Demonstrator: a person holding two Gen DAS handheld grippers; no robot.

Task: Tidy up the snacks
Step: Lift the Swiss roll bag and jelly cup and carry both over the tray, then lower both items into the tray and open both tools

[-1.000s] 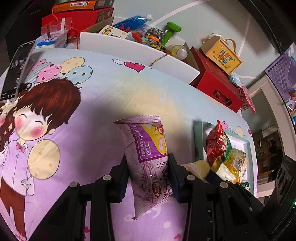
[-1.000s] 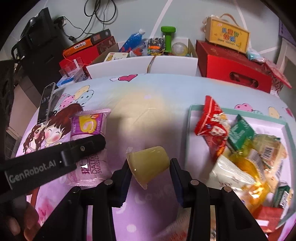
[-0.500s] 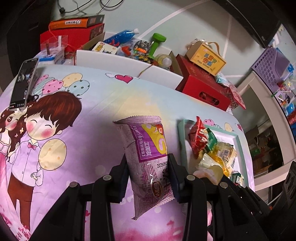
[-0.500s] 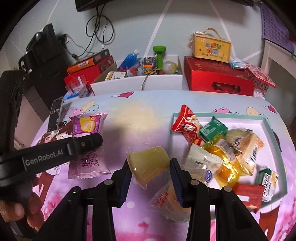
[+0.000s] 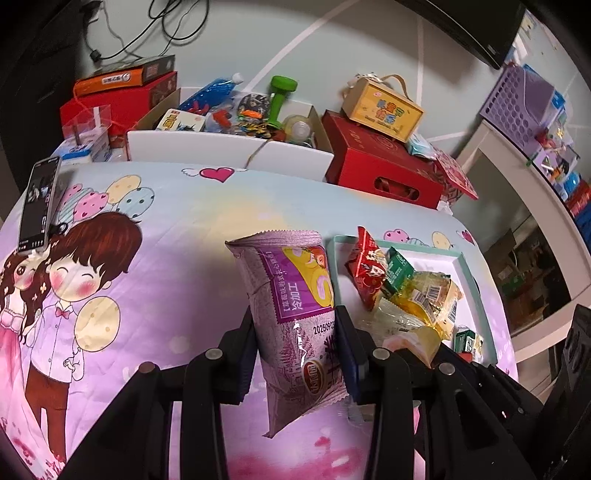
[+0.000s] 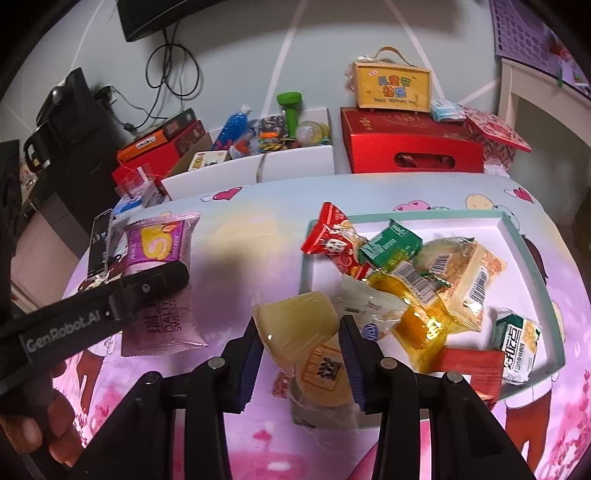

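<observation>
Packet [image 6: 325, 384] beneath jelly cup [image 6: 297, 334], perhaps half-hidden

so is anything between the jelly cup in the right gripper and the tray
Nothing visible blocks the way. The right gripper holds the yellow jelly cup above the cloth, just left of the tray. The tray's near left part is already piled with snack packets, so the cup would land on or beside them.

Pale green wall [image 6: 229, 55] up at 12 o'clock, black monitor [image 6: 155, 14] at 11, white shelf unit [image 5: 524, 192] around 3.
</observation>
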